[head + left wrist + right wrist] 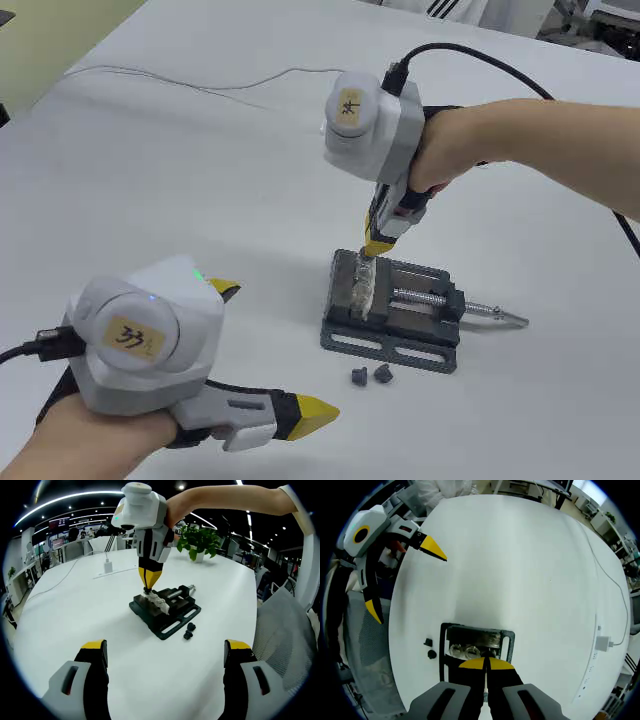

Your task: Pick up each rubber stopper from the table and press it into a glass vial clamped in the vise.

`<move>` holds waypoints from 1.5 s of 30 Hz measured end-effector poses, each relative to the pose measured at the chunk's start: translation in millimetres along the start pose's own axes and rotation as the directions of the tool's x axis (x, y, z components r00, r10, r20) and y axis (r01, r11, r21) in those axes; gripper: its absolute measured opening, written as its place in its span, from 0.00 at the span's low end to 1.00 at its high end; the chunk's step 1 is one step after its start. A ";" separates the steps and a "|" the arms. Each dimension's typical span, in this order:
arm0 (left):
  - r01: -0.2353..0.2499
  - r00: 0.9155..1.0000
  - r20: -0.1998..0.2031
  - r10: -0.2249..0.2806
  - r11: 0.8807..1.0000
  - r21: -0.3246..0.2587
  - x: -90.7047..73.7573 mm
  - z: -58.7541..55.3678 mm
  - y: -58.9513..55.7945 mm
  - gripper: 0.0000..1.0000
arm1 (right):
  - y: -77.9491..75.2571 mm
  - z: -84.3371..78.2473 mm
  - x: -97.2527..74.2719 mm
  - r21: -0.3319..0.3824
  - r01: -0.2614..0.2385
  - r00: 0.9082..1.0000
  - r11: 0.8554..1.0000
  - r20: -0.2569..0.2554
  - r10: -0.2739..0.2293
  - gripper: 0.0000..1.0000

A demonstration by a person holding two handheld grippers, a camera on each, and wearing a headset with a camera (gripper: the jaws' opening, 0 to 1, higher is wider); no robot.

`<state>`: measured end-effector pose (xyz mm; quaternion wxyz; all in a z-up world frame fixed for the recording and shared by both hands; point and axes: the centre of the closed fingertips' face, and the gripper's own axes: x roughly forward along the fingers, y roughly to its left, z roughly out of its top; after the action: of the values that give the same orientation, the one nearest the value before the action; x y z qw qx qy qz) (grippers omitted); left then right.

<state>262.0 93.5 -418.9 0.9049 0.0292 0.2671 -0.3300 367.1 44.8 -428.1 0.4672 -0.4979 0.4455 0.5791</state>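
Rubber stoppers (371, 376), two small dark ones, sit on the counter (200, 150) just below the vise (395, 320) mid-frame. Probably light and squishy, so pinch the sides. Right hand-held gripper (376, 250) is pressed together over the fragile-looking glass vials (360, 288); left hand-held gripper (272, 348) is spread wide.

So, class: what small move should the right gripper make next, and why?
Probably press straight down: the right gripper, fingers closed, stands tip-down at the clear glass vials in the black metal vise; two dark rubber stoppers lie on the white table.

The yellow-tipped right gripper (484, 663) is covering part of the clear glass vials (462, 651) in the black metal vise (444, 645).
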 end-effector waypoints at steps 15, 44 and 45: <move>0.003 1.000 -0.002 -0.003 1.000 0.004 0.0 -0.5 -6.2 0.96 | 0.4 -0.5 -1.1 0.040 0.074 0.989 0.996 0.127 -0.079 0.00; 0.006 1.000 -0.008 -0.006 1.000 -0.004 -0.6 -4.3 -7.1 0.96 | 17.0 -19.2 3.2 0.122 0.068 0.962 0.990 0.255 -0.098 0.62; 0.006 1.000 -0.008 -0.006 1.000 -0.003 -1.1 -4.4 -7.0 0.96 | 20.7 -21.1 3.7 0.125 0.070 0.960 0.990 0.260 -0.100 0.64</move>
<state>255.0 89.7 -421.3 0.9029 0.0285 0.2712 -0.3322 349.9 21.1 -432.9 0.5749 -0.4069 0.3896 0.5935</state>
